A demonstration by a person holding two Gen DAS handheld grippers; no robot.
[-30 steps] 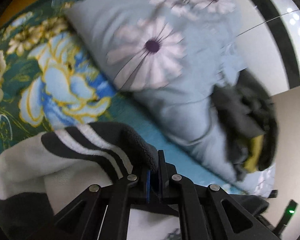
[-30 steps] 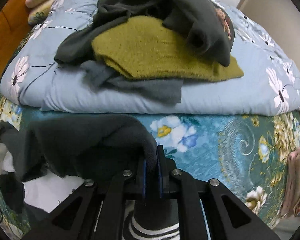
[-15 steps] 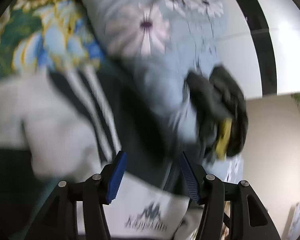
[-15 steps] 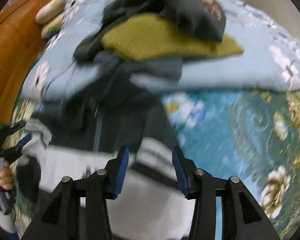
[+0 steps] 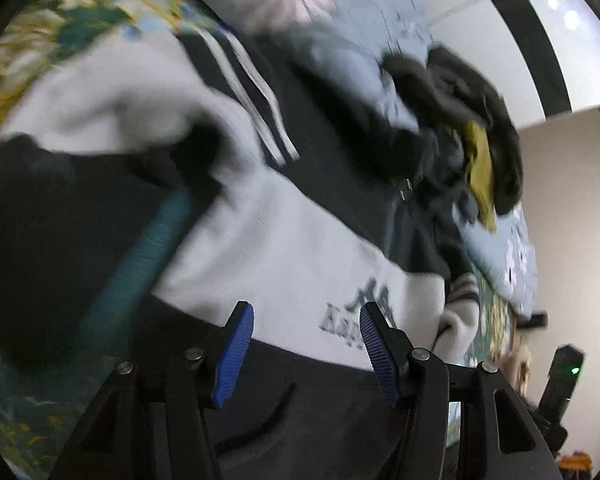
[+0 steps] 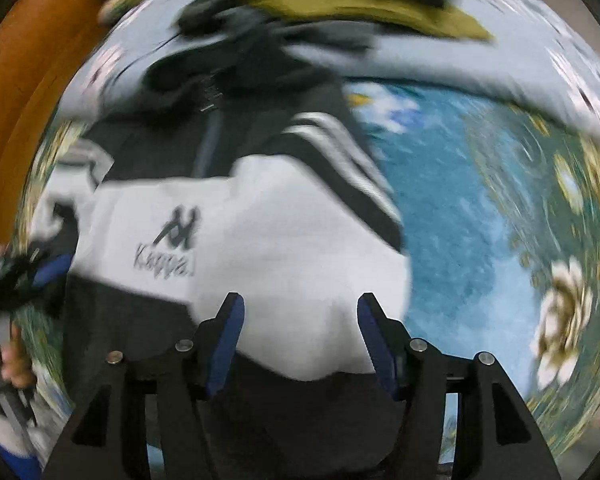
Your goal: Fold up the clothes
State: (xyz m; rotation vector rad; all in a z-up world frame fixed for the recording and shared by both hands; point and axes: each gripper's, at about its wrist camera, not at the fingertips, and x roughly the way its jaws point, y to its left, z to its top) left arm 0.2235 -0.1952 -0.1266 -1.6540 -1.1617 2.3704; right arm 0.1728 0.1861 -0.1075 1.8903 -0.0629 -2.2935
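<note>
A black and white zip jacket (image 6: 284,240) with a Kappa logo and white shoulder stripes lies spread on the teal floral bedspread (image 6: 472,216). It also shows in the left wrist view (image 5: 284,248). My right gripper (image 6: 298,340) is open and empty, held over the jacket's white front panel. My left gripper (image 5: 306,350) is open and empty over the jacket's lower part. Both views are blurred by motion.
A folded pale blue quilt (image 6: 440,60) lies beyond the jacket, with an olive sweater (image 6: 352,4) and dark clothes piled on it. A wooden headboard (image 6: 24,64) stands at the left. In the left wrist view the pile (image 5: 480,152) is at the right, near a wall.
Both grippers were shut on the jacket's dark shoulders a second ago. They have opened and let go. The jacket now lies flat and both grippers have pulled back over it.
</note>
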